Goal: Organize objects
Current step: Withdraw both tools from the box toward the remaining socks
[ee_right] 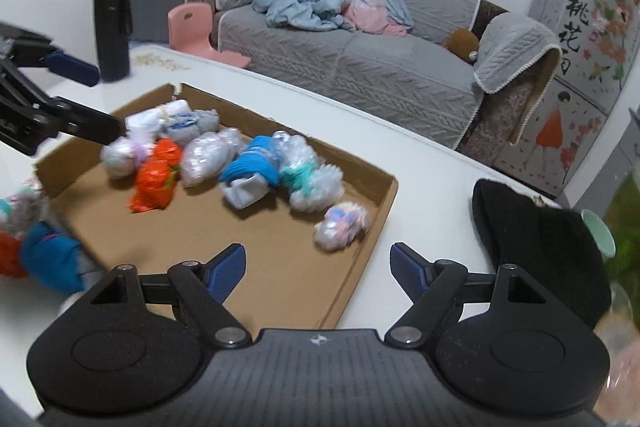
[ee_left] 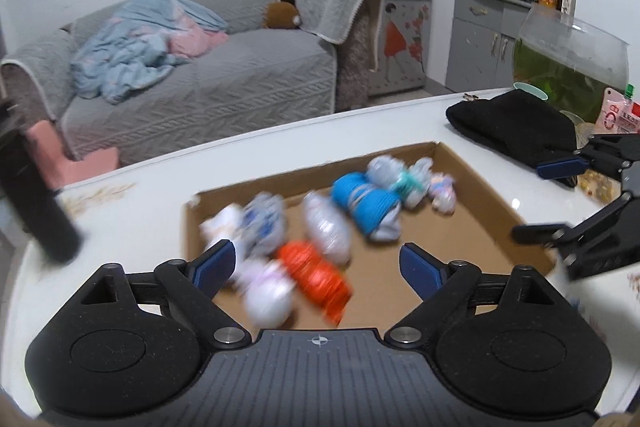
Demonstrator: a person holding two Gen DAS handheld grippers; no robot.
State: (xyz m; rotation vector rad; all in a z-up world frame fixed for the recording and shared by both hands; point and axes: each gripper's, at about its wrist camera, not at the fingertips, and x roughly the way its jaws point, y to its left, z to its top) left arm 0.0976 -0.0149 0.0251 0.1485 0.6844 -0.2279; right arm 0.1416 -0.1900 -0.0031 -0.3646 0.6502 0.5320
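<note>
A shallow cardboard tray point(ee_left: 460, 227) point(ee_right: 224, 231) lies on the white table and holds several rolled bundles in clear wrap. Among them are an orange bundle point(ee_left: 316, 279) point(ee_right: 154, 183), a blue one point(ee_left: 362, 201) point(ee_right: 250, 163), a teal-tied one point(ee_right: 308, 179) and a pastel one point(ee_right: 342, 225). My left gripper point(ee_left: 318, 265) point(ee_right: 86, 99) hovers open over the tray's near-left bundles, its pads clear of them. My right gripper point(ee_right: 318, 265) point(ee_left: 548, 199) stands open at the tray's right edge with nothing between its fingers. Three more bundles point(ee_right: 40, 251) lie on the table outside the tray.
A black flask point(ee_right: 112, 23) point(ee_left: 36, 203) stands at the table's far-left corner. A black folded cloth point(ee_left: 516, 127) point(ee_right: 544, 251), a teal cup point(ee_right: 598, 231), a glass fishbowl point(ee_left: 572, 63) and a pink packet point(ee_left: 616, 115) crowd the right side. A grey sofa point(ee_left: 200, 79) lies beyond.
</note>
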